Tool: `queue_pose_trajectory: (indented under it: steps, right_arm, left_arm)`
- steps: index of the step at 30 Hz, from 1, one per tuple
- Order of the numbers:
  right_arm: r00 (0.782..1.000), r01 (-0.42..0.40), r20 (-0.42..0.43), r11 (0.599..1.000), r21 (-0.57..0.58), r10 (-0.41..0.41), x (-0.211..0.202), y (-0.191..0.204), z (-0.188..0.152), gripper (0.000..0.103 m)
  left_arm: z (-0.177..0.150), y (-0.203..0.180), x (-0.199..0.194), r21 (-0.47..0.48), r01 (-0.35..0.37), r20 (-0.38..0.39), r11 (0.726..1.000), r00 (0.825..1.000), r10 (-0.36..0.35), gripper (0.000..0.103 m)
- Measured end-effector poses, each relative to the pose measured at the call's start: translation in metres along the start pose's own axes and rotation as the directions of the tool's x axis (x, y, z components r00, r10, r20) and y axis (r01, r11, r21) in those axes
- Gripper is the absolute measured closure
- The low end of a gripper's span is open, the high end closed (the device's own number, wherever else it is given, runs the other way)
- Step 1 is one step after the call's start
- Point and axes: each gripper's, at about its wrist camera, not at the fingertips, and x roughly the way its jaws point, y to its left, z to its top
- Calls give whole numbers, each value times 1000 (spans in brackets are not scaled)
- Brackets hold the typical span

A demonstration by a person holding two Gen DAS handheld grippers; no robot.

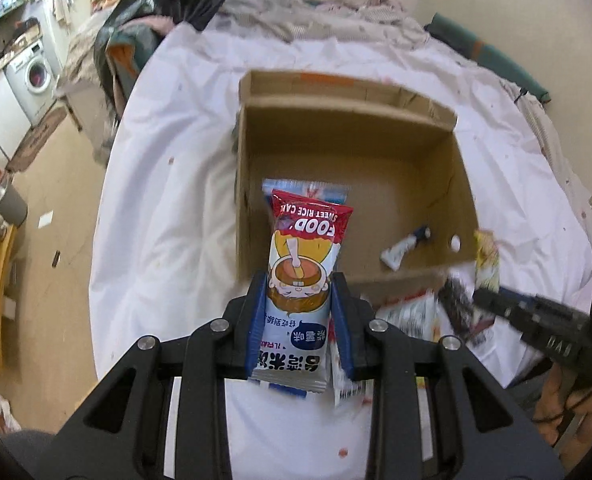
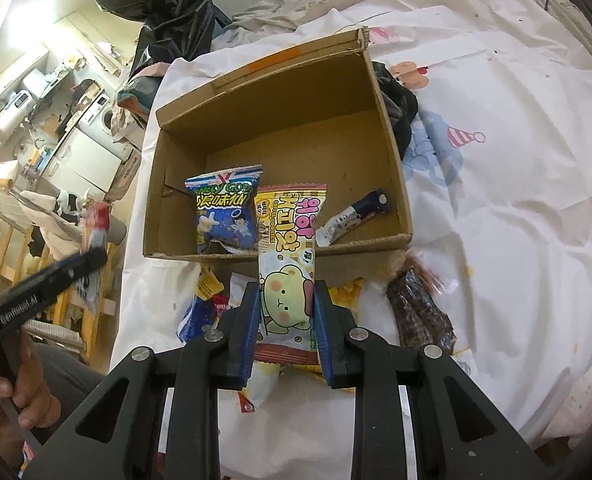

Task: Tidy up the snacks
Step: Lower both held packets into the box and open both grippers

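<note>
A bed (image 2: 516, 240) with a white sheet carries everything. An open cardboard box (image 2: 392, 148) sits mid-bed. Loose snack packets (image 2: 420, 312) lie just beside the box, toward the near edge.

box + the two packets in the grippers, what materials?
Box: plain brown corrugated cardboard, matte; torn, fuzzy rim edges.
Rice cake packet in the left gripper: printed plastic film, likely glossy; crimped end seal.
Bear wafer packet in the right gripper: same sort of film, dents under the fingers.

Even, soft daylight with faint shadows; strong fisheye bending and dark vignette at edges; motion blur on the cardboard box (image 1: 348, 152) rim in left view.
</note>
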Motion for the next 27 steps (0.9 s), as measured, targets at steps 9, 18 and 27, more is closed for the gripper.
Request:
queue_pose_trajectory:
  steps: [9,18,27]
  right_arm:
    - [1000,-4,19,1000,-9,4,11,4,24,76]
    - [997,-8,75,1000,-17,10,17,5,59,76]
    - [997,44,68,999,-22,-42,45,-5,87,76]
  left_arm:
    - [41,-9,24,34,4,28,999,1000,-5,76]
    - [67,-19,50,27,25,42,999,999,-26,76]
    - [69,-27,83,55,4,84,998,996,-9,76]
